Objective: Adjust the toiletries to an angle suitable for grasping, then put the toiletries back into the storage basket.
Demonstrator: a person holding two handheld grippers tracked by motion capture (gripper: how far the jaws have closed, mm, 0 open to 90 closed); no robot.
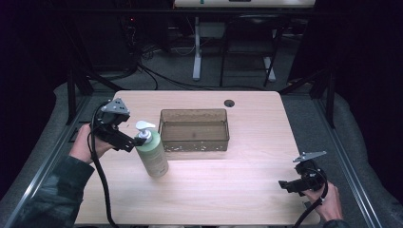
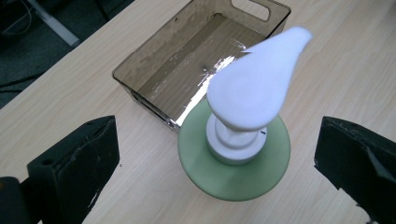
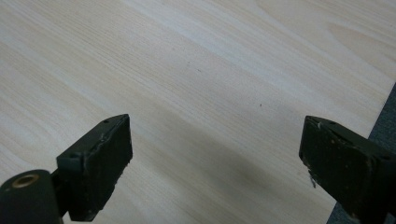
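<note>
A green pump bottle [image 1: 153, 154] with a white pump head [image 1: 144, 128] stands upright on the wooden table [image 1: 214, 190], left of centre. My left gripper [image 1: 130, 142] is open, its jaws on either side of the bottle's neck without touching it. In the left gripper view the bottle [image 2: 233, 163] and its pump head [image 2: 254, 88] sit between the two wide-apart jaws of the left gripper [image 2: 217, 172]. My right gripper [image 1: 287, 186] is open near the table's front right corner; in the right gripper view its jaws [image 3: 215, 172] stand over bare wood.
A translucent brown bin [image 1: 194, 129] with cut-out handles sits empty at the table's middle, just right of the bottle; the bin [image 2: 154, 60] lies behind the bottle in the left gripper view. A cable hole [image 1: 229, 102] is near the far edge. Desk legs stand beyond.
</note>
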